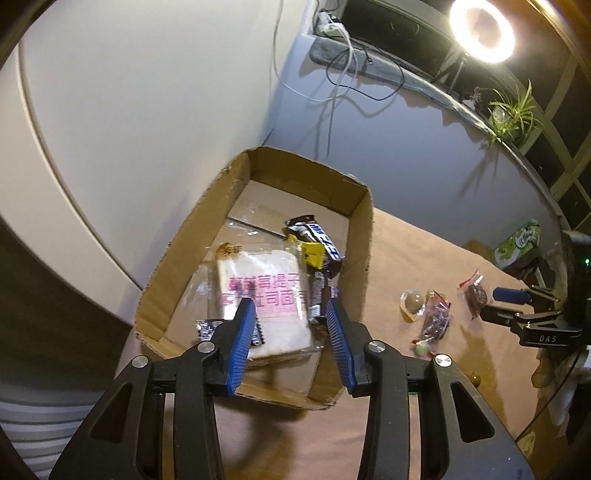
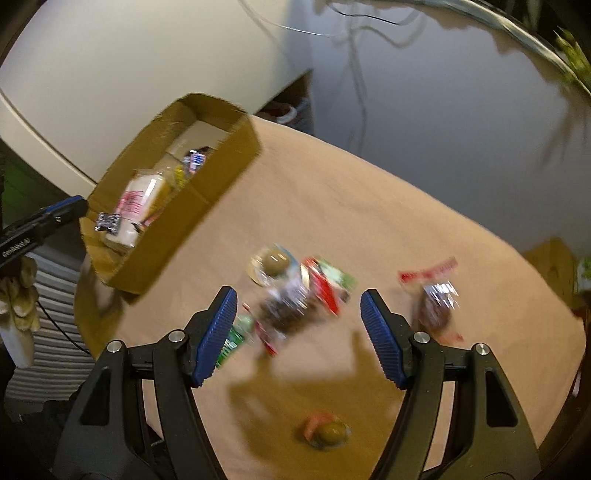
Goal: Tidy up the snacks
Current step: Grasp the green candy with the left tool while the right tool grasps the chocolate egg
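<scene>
My left gripper point(image 1: 291, 314) gapes empty over the cardboard box point(image 1: 364, 221); right gripper point(image 2: 299, 306) spread above loose snack packets point(image 2: 291, 295), mid-table.

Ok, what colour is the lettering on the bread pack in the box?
Pink, on the clear-wrapped white bread pack; it shows best in the left wrist view.

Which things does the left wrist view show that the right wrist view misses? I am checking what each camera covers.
Only the left wrist view shows the ring light, the green box and the printing on the bread pack. Only the right wrist view shows a round snack near its lower edge. Both show the cardboard box, loose wrapped snacks on the brown cloth, and both grippers open, holding nothing.
</scene>
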Demonstrator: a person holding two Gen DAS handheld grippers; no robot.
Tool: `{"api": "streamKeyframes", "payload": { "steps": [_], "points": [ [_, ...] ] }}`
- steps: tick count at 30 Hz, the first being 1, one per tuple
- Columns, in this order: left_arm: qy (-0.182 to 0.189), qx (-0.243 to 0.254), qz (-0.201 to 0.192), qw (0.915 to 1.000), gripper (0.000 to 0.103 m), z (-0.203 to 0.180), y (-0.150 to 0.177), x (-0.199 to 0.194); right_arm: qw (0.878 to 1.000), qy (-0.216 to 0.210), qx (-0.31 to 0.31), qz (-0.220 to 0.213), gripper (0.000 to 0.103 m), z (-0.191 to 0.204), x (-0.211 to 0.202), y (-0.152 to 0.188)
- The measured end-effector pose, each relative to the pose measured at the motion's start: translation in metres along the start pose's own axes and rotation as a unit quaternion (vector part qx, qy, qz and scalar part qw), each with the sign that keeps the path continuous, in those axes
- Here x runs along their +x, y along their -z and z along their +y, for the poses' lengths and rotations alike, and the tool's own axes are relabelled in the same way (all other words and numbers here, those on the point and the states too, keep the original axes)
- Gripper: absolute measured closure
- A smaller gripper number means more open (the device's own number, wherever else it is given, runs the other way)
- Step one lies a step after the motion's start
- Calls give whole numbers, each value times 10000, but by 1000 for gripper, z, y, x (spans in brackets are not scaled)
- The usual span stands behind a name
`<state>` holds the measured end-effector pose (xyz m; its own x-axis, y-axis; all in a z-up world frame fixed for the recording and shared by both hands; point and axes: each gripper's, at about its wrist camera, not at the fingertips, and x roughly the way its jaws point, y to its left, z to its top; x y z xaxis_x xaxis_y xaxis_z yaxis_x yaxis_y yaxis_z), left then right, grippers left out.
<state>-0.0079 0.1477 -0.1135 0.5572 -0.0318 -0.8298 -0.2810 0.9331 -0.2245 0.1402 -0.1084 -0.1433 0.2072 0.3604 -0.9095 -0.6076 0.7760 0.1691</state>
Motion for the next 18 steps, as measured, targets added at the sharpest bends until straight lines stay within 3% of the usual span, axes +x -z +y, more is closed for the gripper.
{"api": "streamKeyframes", "payload": {
  "steps": [9,18],
  "points": [
    [379,394,253,9982,64,-46,11,11,9991,205,346,143,31,-24,-5,51],
    [744,1028,819,9885,64,-104,37,38,9971,263,548,455,31,-27,7,101]
  ]
}}
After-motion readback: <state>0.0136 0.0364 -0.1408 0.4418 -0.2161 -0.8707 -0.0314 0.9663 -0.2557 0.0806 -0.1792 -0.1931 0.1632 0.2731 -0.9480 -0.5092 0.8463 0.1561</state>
